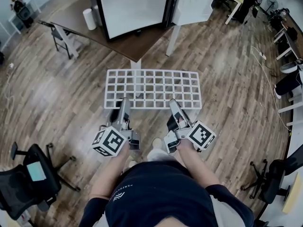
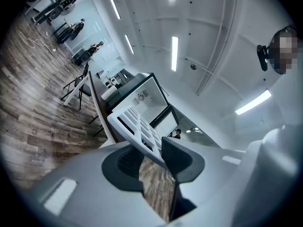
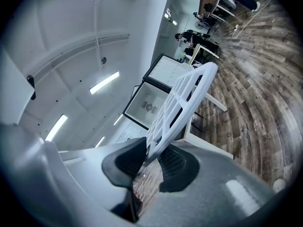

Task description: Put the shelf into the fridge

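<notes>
- Head view: one white grid shelf (image 1: 151, 86) hangs level in the air, on the person's side of the fridge (image 1: 132, 8) and well apart from it. Its long axis runs across the fridge's open front. The single fridge stands on one brown bench (image 1: 128, 44). Two claws hold the shelf's edge farthest from the fridge, the left claw (image 1: 124, 100) and the right claw (image 1: 173, 102). Both point toward the fridge and look about equally far from it.
- Left gripper view: the left claw (image 2: 152, 157) is clamped on the shelf (image 2: 137, 124) at its rim, pads against it with a moderate gap. The grid stretches away toward the fridge (image 2: 144, 96).
- Right gripper view: the right claw (image 3: 150, 161) pinches the same rim of the shelf (image 3: 182, 103), pads set narrower. The fridge (image 3: 151, 100) shows its bare interior beyond the grid.
- The coming move looks like a level carry toward the fridge, with the shelf's far long edge leading and both hands advancing together.
</notes>
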A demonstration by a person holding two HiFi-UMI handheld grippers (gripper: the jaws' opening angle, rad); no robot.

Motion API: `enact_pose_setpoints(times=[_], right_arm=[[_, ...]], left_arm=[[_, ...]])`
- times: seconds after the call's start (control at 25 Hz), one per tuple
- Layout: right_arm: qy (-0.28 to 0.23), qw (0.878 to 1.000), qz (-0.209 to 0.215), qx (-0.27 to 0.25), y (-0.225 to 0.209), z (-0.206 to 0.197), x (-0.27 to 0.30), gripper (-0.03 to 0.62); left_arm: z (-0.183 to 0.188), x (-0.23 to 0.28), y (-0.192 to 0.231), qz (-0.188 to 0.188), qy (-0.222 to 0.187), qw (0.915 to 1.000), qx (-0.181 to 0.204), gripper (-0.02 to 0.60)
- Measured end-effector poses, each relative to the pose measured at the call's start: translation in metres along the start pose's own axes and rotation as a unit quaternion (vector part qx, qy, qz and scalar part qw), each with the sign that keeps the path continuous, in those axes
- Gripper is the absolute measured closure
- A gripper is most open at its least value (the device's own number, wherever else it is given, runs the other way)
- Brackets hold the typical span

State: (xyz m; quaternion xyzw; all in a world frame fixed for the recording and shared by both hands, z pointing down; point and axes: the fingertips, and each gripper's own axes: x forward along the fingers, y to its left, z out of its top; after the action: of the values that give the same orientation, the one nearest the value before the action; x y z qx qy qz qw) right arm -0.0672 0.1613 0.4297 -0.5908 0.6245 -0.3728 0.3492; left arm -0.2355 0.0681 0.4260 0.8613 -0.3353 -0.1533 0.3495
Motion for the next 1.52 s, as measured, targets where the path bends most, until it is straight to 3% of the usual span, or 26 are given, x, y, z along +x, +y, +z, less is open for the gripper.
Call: enact_pose_setpoints(times=[0.4,0.96,1.16,1.52], right_arm=[[0.021,1.0,0.011,-0.021,-0.029,0.06,0.034,0.513],[0.065,0.994,0.018,-0.092,-0.05,0.096,0.056,0.49],[0.074,0.994,0.028,-0.077,-0.05,0.091,0.072,0.488],[0.079,0.993,0.044,-0.082,-0.042,0.121,0.13,0.488]], left_arm=[[-0.014,0.066,-0.013,0.02,-0.012,0.9997,0.004,0.453],[-0.033,0.092,-0.02,0.058,-0.026,0.9978,-0.021,0.451],[-0.015,0.097,-0.016,0.074,-0.037,0.9965,0.013,0.448],[0.015,0.146,-0.011,0.07,-0.067,0.995,0.025,0.443]])
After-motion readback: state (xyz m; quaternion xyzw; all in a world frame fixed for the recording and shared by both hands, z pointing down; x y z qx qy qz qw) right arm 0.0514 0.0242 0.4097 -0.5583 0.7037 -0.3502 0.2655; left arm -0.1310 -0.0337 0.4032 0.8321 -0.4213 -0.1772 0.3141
